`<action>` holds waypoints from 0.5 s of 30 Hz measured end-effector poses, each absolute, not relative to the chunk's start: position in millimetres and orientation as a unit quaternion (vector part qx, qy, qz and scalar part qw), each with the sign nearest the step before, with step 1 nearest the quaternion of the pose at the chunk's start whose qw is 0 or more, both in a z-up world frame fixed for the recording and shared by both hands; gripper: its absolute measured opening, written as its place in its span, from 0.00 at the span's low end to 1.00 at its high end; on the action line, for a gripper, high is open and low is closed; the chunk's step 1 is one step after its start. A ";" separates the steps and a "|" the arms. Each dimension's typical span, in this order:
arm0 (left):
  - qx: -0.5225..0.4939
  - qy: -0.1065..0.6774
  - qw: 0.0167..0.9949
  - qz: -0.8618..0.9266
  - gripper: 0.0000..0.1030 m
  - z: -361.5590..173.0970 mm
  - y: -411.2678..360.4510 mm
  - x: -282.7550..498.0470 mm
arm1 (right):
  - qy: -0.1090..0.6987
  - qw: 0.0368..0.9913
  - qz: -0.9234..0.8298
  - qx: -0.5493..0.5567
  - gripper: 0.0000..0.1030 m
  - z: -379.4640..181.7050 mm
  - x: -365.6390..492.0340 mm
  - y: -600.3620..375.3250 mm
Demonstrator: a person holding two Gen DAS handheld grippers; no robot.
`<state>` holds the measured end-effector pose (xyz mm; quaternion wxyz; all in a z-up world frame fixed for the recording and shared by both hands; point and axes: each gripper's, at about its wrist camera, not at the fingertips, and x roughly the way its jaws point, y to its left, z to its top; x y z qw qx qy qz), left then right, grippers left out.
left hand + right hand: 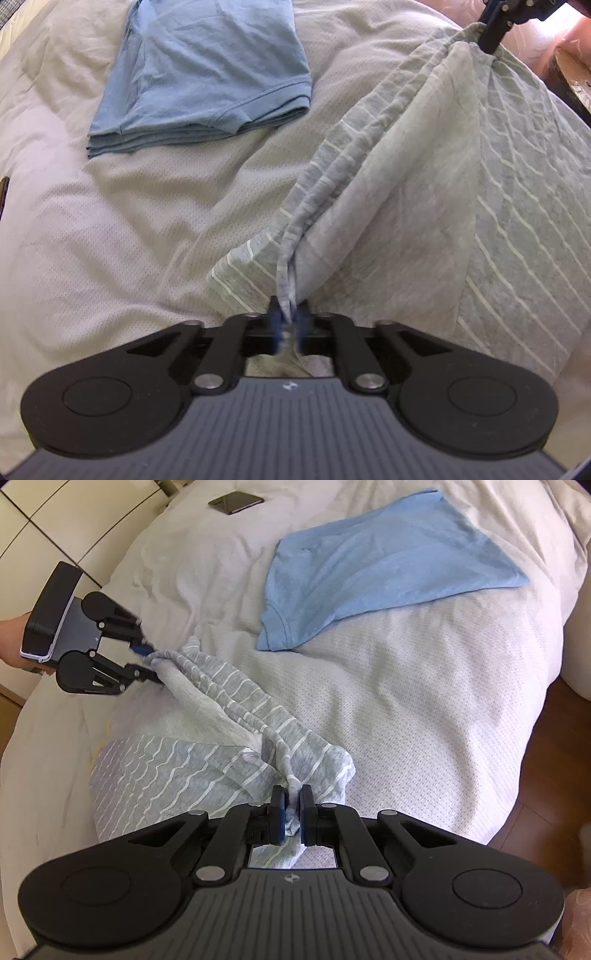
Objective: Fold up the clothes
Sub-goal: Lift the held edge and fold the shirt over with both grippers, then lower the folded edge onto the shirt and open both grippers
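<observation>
Surroundings: a folded blue T-shirt [199, 74] lies flat on the pale bedspread [110, 240] in the upper left of the left wrist view, well apart from the garment being handled. A dark phone [235, 502] rests on the bedspread at the top edge of the right wrist view. Nothing lies between the two grippers except the garment itself.

Task item: a grey striped garment [461, 184] occupies the right half of the left wrist view, its upper edge bunched into a taut ridge running from lower centre to upper right. The left gripper [290, 325] is pressed together on one end of that ridge; the right gripper [291, 812] pinches the other end — cloth shows between the pads in both views.

Differences between views: only the right wrist view shows the phone, pale cabinet fronts [55, 517] at upper left, and wooden floor [546, 775] at the right edge. It also shows the left gripper from outside, at mid left.

Edges and room: the garment's lower part lies close to the bed edge at lower left of the right wrist view. Bare bedspread lies open between garment and T-shirt.
</observation>
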<state>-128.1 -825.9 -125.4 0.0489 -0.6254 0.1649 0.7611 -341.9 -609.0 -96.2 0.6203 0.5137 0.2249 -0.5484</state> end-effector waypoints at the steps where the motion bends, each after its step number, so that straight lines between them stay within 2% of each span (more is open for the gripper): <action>1: -0.622 0.171 0.051 0.762 0.02 -120.9 -824.7 -128.4 | 0.225 0.620 -0.551 0.512 0.04 -93.3 -341.3 -607.6; 5: -0.612 0.187 0.050 0.767 0.02 -103.8 -827.6 -133.5 | 0.216 0.619 -0.563 0.504 0.03 -77.2 -340.9 -600.5; 9: -0.619 0.180 0.046 0.763 0.03 -111.6 -836.3 -144.7 | 0.205 0.614 -0.575 0.500 0.03 -70.4 -343.8 -601.0; 10: -0.624 0.174 0.042 0.761 0.05 -117.3 -838.5 -147.3 | 0.204 0.612 -0.577 0.500 0.03 -71.7 -344.8 -603.0; 13: -0.640 0.153 0.012 0.753 0.20 -132.2 -845.9 -149.9 | 0.204 0.604 -0.575 0.512 0.03 -82.5 -348.8 -611.7; 15: -0.646 0.141 -0.011 0.750 0.23 -139.0 -850.4 -149.6 | 0.209 0.593 -0.580 0.517 0.06 -90.1 -353.8 -614.1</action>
